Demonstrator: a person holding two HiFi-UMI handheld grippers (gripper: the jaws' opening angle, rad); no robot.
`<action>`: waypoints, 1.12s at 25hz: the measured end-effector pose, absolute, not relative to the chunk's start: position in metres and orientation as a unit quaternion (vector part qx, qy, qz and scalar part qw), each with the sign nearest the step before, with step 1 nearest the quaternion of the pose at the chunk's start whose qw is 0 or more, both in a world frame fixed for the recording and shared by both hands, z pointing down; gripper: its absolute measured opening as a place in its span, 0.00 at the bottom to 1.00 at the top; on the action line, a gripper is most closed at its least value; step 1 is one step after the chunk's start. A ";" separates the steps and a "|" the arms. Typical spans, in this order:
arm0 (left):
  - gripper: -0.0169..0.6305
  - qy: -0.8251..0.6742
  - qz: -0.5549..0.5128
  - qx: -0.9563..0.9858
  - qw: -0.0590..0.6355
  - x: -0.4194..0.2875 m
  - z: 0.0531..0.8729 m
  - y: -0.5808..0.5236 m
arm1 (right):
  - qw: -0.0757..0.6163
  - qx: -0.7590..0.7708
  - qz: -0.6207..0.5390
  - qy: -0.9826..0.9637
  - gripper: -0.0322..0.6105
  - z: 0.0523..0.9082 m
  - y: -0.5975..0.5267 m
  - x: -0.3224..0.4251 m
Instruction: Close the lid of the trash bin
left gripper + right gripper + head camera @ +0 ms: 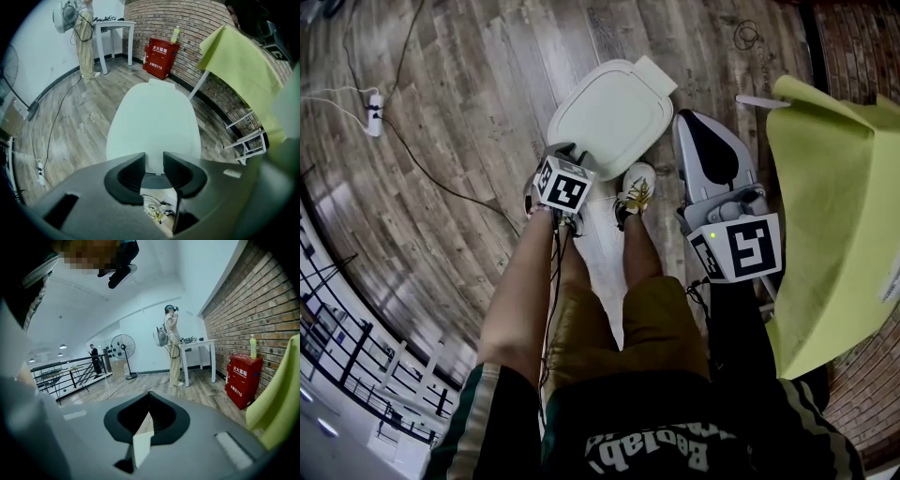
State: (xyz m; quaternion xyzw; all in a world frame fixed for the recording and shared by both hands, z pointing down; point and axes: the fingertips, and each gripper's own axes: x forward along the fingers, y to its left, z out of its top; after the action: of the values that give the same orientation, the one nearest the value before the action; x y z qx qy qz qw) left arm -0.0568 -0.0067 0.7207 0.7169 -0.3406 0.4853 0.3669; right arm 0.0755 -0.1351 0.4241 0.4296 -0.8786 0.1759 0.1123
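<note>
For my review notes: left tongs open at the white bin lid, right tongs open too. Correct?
No: the right tongs are shut, jaws together in the right gripper view. The left tongs are open at the white bin lid.

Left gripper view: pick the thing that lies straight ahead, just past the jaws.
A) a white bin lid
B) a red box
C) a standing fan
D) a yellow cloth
A: the left gripper has its jaws apart, and the white bin lid fills the view right beyond them, while the red box stands far back by the brick wall.
</note>
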 end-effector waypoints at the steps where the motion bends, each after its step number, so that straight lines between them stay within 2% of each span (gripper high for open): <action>1: 0.22 -0.341 0.486 0.717 0.366 -0.058 0.722 -0.007 | 0.112 0.430 0.176 -0.878 0.07 0.424 -0.136 0.076; 28: 0.23 -0.340 0.486 0.709 0.382 -0.058 0.732 -0.003 | 0.110 0.435 0.185 -0.875 0.07 0.431 -0.133 0.077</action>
State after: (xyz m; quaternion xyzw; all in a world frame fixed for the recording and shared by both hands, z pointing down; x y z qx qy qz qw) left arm -0.0581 -0.0026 0.7319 0.7093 -0.3397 0.4855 0.3818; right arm 0.0768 -0.1325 0.4309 0.4348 -0.8745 0.1846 0.1101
